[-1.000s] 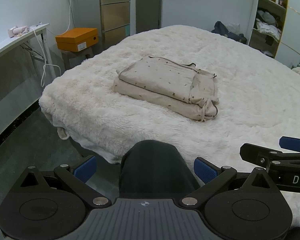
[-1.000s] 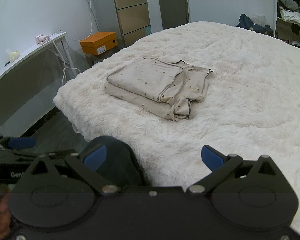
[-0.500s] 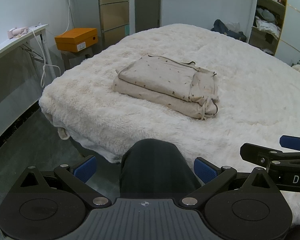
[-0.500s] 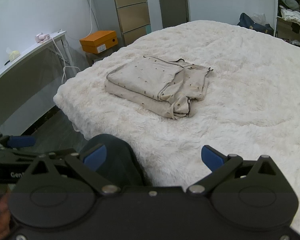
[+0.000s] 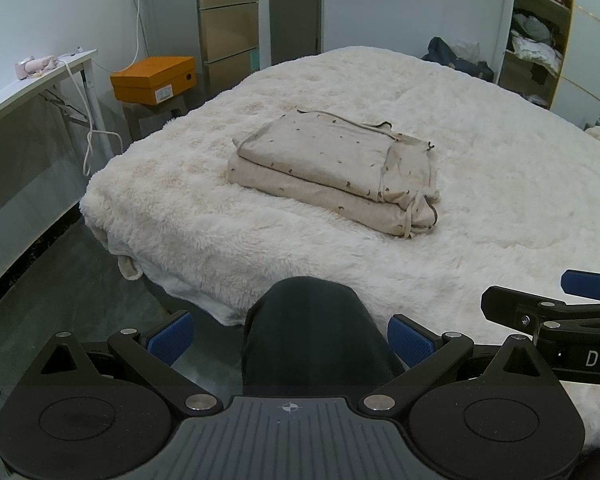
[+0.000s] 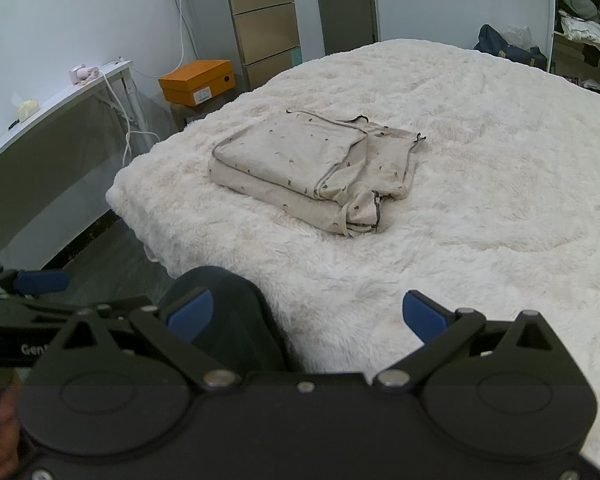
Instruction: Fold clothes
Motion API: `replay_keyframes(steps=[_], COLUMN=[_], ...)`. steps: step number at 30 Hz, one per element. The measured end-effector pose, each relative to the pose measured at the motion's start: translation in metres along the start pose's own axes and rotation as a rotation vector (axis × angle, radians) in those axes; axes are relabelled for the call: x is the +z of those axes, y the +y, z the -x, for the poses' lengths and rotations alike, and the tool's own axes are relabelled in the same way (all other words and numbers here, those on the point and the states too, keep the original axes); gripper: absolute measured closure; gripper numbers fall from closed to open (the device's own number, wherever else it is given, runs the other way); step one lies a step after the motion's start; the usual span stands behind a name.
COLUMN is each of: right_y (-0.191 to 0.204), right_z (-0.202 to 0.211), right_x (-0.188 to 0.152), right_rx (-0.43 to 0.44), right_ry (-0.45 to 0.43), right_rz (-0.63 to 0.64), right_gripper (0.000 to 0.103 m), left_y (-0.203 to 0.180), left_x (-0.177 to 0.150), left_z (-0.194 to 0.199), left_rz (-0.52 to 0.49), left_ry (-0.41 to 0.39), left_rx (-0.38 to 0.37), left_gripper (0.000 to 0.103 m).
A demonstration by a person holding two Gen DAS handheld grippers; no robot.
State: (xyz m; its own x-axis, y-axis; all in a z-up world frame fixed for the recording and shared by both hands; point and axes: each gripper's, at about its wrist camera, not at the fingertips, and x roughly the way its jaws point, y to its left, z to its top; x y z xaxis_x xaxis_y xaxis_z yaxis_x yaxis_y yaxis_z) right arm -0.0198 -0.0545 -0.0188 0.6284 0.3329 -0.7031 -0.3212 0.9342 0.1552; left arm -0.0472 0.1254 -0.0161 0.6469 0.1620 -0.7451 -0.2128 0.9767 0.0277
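Both the left gripper (image 5: 290, 338) and right gripper (image 6: 308, 314) hang spread and empty, the folded garment (image 5: 334, 170) lying well ahead of their fingers, apparently finished.

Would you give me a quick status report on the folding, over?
Left gripper open, empty. Right gripper open, empty. Folded garment on bed, untouched. Nothing blocking.
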Motion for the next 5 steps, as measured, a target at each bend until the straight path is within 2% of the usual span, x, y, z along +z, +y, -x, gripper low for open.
replay_keyframes(steps=[5], right_y=[-0.0001], right_z=[0.0002], right_x=[-0.0010], right_rx=[-0.003], right_ry=[0.000], right_rz=[0.002], right_gripper=[0.000], left_y=[-0.0006], left_x=[-0.0008], left_z=[-0.0003], left_rz=[-0.005], left_ry=[-0.001], left_rx=[0.004], left_gripper=[0.000])
